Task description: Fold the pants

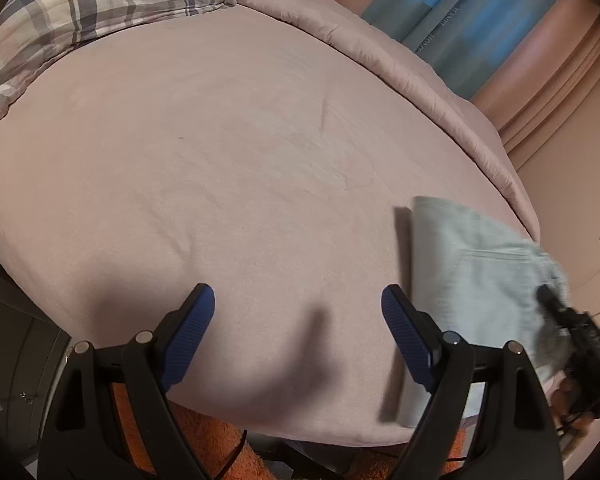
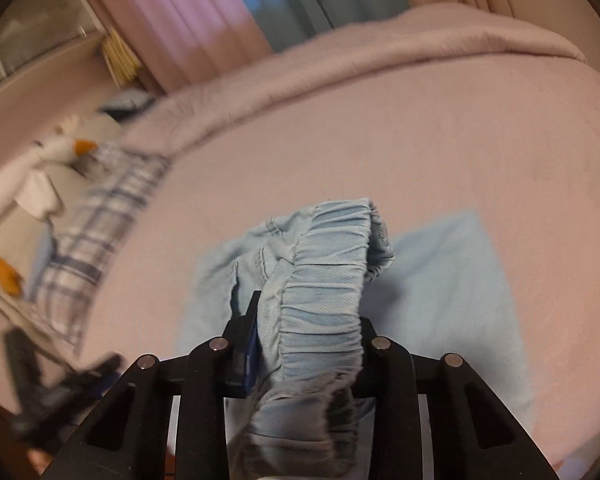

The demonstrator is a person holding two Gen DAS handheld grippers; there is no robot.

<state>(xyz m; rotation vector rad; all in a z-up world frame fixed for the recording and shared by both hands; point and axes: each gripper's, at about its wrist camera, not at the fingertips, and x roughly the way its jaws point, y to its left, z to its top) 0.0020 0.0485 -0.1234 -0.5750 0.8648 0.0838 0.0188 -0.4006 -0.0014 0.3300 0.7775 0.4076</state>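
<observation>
Right claw [image 2: 300,320] pinching elastic waistband of pale-blue cotton pants [image 2: 324,280], lifted, likely for folding over legs lying on pink-sheeted bed [image 2: 420,148] toward 3 o'clock. Left claw [image 1: 298,312] spread, empty, hovering.

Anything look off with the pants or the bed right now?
The pants are bunched: the right tool clamps the gathered elastic waistband while the rest lies crumpled on the pink bed sheet. The left tool is open, holding nothing.

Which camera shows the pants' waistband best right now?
Right wrist: the gathered elastic waistband fills the centre, clamped in the right gripper. Left wrist shows only flat, blurred pants fabric at its edge.
</observation>
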